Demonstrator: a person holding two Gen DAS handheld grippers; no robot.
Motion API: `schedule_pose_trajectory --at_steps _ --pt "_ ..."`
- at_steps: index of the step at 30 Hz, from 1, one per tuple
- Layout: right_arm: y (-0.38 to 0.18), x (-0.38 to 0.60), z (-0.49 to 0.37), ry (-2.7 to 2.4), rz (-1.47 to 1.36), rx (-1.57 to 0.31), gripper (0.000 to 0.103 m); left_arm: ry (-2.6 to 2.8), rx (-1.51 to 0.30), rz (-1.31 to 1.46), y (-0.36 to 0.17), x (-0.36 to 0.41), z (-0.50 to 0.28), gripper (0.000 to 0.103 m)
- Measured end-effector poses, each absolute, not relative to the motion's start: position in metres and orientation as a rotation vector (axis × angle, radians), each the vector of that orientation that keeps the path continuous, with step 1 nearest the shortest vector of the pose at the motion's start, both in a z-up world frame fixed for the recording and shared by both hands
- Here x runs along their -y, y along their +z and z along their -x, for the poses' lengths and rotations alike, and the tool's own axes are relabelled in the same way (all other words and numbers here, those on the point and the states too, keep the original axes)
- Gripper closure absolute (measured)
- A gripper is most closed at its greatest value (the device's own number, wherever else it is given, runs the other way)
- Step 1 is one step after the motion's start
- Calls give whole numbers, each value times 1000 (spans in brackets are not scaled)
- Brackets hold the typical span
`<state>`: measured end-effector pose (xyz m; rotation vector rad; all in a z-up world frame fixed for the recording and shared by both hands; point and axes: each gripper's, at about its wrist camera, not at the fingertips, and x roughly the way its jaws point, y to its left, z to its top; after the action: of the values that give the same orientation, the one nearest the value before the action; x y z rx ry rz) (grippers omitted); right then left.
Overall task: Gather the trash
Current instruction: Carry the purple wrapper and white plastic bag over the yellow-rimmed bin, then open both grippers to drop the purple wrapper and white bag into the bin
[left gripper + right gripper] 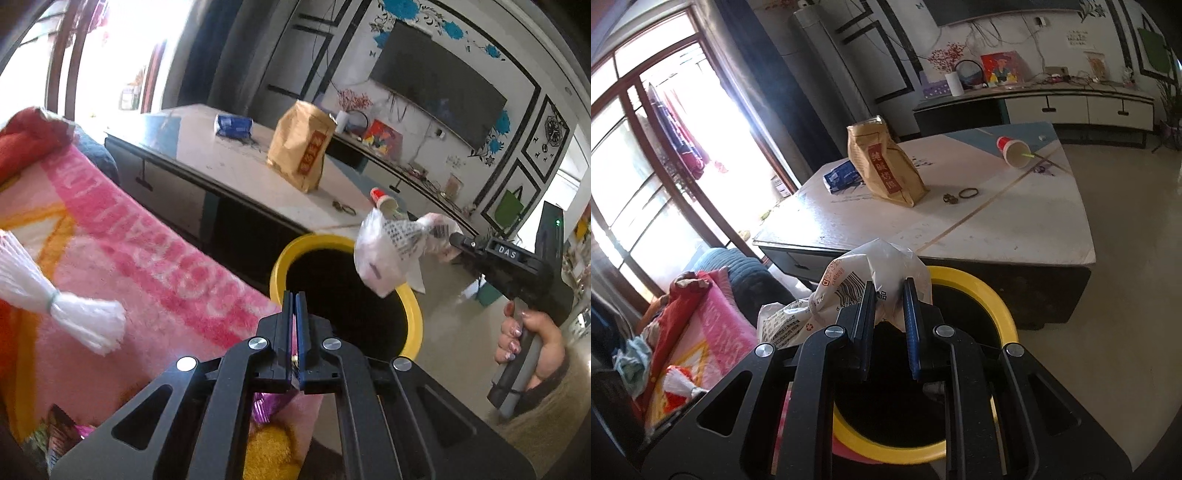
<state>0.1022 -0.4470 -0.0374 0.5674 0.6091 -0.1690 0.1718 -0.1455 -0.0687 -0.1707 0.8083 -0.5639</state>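
Dangling the crumpled plastic wrapper (871,280) in its clamped jaws above the yellow bin (990,295), the right gripper (889,295) looked ready to release, while the left gripper (294,299) was shut tight on a purple wrapper (269,406).

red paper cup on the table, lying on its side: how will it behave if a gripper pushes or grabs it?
The red paper cup lies tipped over, so a push would probably roll it in an arc. It looks thin-walled and light; a firm pinch may crush it. The straw at its mouth could slip out.

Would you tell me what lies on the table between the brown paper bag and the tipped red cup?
In the right wrist view, a dark ring and a small dark object lie between brown paper bag and red cup.
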Motion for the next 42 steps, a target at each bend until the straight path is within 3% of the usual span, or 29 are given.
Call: schedule_pose_trajectory --at_steps 1,3,8,16,17,18,19,32,35,36,38,41,42 --pt "-39 449 -102 -170 -575 -611 93 -562 -815 149 -72 146 -171 94" --pt "-40 450 -101 -174 -583 -615 93 -565 -826 132 -77 147 -169 68" --pt "-42 453 -102 -177 -597 -619 93 -592 -836 114 -85 146 -160 52" --pt "-46 457 -103 -180 -616 -627 93 -577 -925 33 -108 164 -159 53" --pt "-46 458 -102 -181 -618 -625 93 -572 -934 32 -112 165 -160 56" --pt "-46 459 -102 -181 -616 -625 93 -569 -940 33 -114 166 -162 70" --pt "-46 460 -103 -184 -614 -625 93 -567 -945 33 -116 168 -164 72" --pt "-58 473 -103 -321 -526 -663 91 -690 -916 10 -102 224 -175 75" --pt "-63 477 -103 -338 -529 -673 85 -721 -925 -3 -102 240 -177 75" --pt "-63 478 -103 -332 -536 -671 83 -729 -927 -6 -103 243 -177 74" --pt "-62 478 -103 -326 -545 -666 69 -748 -934 -6 -105 252 -178 70" --pt "-59 475 -104 -315 -536 -661 66 -747 -928 -4 -108 259 -181 37" --pt "-59 474 -104 -313 -534 -660 63 -744 -929 3 -107 259 -182 33"
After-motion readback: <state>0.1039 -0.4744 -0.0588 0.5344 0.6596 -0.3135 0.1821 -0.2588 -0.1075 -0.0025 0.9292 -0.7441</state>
